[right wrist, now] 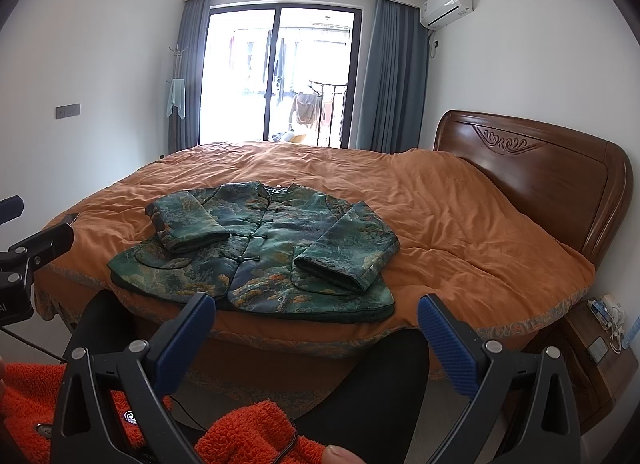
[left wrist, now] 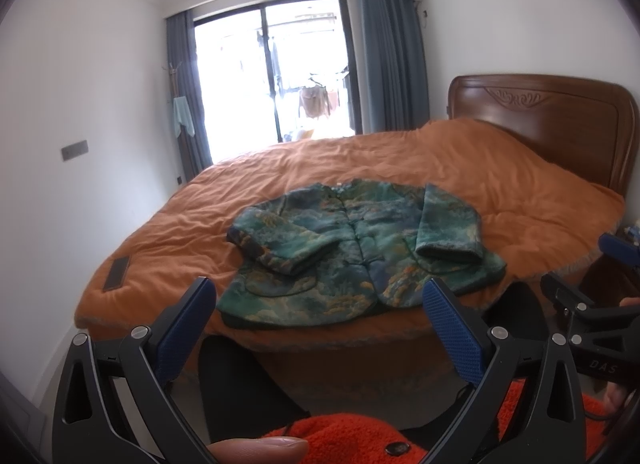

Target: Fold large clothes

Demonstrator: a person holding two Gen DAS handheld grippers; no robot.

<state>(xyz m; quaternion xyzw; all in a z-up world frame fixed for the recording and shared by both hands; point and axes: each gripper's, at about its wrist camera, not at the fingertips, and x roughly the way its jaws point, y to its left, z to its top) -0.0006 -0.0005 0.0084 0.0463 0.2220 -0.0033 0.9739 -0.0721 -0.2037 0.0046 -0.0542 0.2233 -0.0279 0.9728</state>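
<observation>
A green patterned jacket [left wrist: 356,252] lies flat, front up and buttoned, near the front edge of the orange bed [left wrist: 500,192]. Both its sleeves are folded in over the chest. It also shows in the right wrist view [right wrist: 264,252]. My left gripper [left wrist: 320,296] is open and empty, held back from the bed edge in front of the jacket's hem. My right gripper [right wrist: 316,314] is open and empty, also short of the bed, facing the hem. The right gripper shows at the right edge of the left wrist view [left wrist: 580,280].
A wooden headboard [right wrist: 540,176] stands at the right. A nightstand [right wrist: 600,356] with cables sits beside the bed. A dark flat object [left wrist: 117,273] lies on the bed's left corner. Glass doors and curtains are behind. My black trousers and orange fleece are below the grippers.
</observation>
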